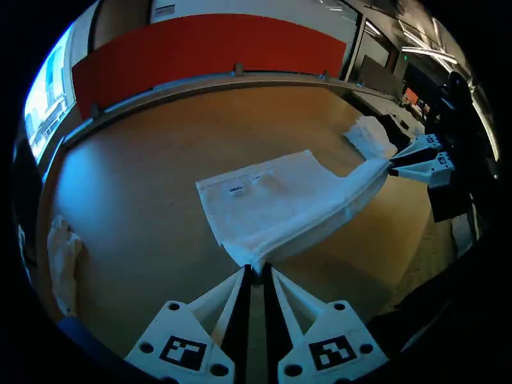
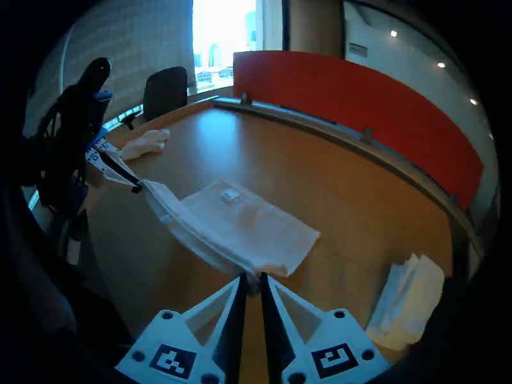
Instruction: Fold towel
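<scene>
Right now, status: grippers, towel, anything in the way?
Left gripper shut on towel corner; right gripper shut on the adjacent corner. Held edge lifted, rest flat on table. Folded stack and crumpled cloth lie apart from it.

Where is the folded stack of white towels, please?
In the right gripper view, the folded stack of white towels lies lower right on the wooden table.

The towel lies mid-way across the tabletop, its near edge raised between the 2 claws: left claw pinching 1 corner, right claw the other. A crumpled cloth sits past the left claw, a folded stack by the right claw. A partition stands along the far edge.
</scene>
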